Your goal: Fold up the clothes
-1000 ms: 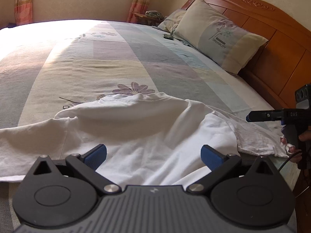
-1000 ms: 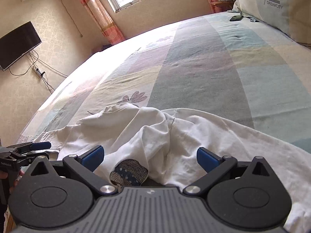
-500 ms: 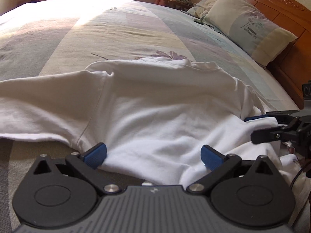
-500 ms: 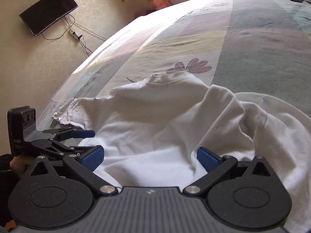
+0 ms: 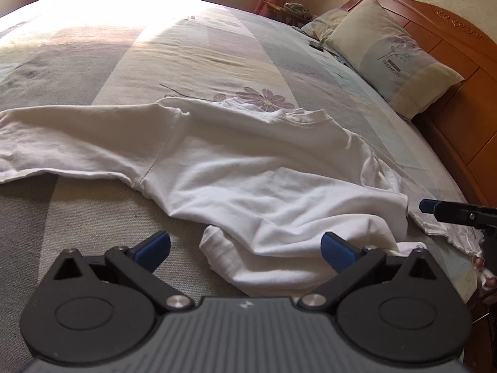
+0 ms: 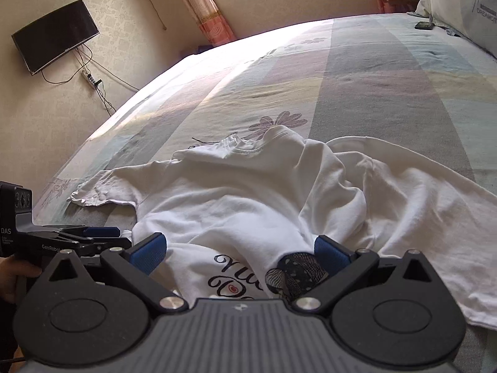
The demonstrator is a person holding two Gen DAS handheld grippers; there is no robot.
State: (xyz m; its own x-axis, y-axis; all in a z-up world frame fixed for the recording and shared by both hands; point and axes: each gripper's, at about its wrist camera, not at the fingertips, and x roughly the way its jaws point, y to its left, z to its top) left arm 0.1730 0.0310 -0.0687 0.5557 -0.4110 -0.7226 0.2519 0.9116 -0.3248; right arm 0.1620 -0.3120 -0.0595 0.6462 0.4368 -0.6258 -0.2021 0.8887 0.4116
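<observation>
shirt (image 5: pixel 254 186) before spread left gripper (image 5: pixel 245 245), on bed (image 5: pixel 217 49)

One white T-shirt (image 5: pixel 248 180), two grippers, one television (image 6: pixel 56 48), and seemingly two pillows (image 5: pixel 394 59).

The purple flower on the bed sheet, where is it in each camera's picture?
Left wrist view: the purple flower is printed on the sheet just past the white T-shirt, a little above centre.
Right wrist view: the same flower lies above centre, right behind the shirt's collar.
Shared landmark: the DREAMCITY pillow, on the right in both views.
</observation>
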